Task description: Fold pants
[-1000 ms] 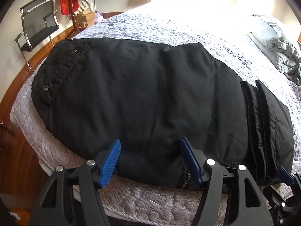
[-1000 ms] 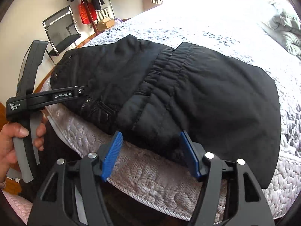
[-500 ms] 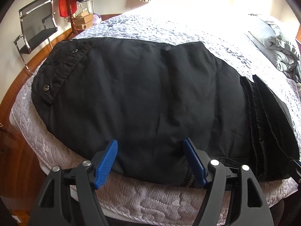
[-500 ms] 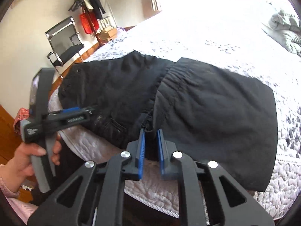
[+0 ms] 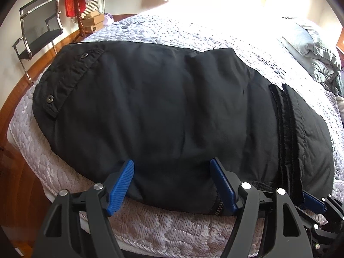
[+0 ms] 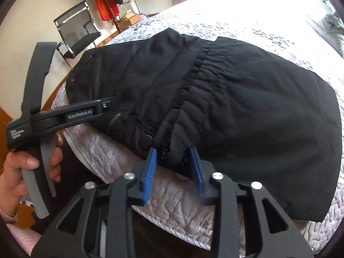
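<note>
Black pants overhang the bed edge by the opening right gripper.

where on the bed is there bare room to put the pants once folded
Free: the quilt beyond the far edge of the pants, up toward the window, and left of the grey duvet. Crowded: the near bed edge, where the left gripper and right gripper work the hem.
</note>
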Tool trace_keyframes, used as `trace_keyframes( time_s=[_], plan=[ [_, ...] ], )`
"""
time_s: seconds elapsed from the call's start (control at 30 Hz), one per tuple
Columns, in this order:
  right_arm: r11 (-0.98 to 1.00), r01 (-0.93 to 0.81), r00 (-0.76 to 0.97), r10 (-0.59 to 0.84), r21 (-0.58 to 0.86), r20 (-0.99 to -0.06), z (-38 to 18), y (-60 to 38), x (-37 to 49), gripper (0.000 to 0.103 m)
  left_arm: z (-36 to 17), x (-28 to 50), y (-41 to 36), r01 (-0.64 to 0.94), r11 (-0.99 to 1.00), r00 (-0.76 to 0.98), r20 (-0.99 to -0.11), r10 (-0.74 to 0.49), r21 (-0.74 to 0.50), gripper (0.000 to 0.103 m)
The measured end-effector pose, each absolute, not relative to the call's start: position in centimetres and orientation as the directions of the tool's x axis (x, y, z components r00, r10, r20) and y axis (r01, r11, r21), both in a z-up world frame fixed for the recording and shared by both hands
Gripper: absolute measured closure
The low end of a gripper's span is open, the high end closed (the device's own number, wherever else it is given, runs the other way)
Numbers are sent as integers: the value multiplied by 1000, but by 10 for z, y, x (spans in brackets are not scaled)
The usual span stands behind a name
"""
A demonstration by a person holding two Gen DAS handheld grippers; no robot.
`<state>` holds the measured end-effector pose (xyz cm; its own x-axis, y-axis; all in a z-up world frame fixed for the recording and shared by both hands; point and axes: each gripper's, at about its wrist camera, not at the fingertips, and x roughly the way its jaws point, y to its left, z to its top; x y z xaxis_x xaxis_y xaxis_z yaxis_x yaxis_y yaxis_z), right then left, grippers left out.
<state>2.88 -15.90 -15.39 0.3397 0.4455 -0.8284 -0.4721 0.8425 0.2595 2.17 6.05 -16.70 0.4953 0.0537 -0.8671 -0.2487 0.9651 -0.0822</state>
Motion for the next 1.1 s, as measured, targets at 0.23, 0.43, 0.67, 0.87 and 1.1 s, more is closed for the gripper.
trace_keyframes(
  time_s=[0.23,0.43,0.67,0.87,1.1],
  plan=[
    [804,-349,364,589,481,-721,-131,-200,39,66,-164,19,68,-242,966,492,-869,45,-87,29],
    [869,-294,336,483,397,-808,-166,-188,58,66,-164,17,66,-245,966,487,-872,48,-84,28],
    [889,-286,371,447,358,-814,-168,-186,58,67,-163,18,64,-247,965,478,-877,46,-84,26],
    [848,-285,368,526,446,-767,-158,-189,62,65,-151,12,87,-305,940,496,-868,21,-151,26],
    [877,-259,323,474,405,-819,-168,-172,82,64,-147,2,167,-448,861,495,-869,13,-242,26]
  ],
)
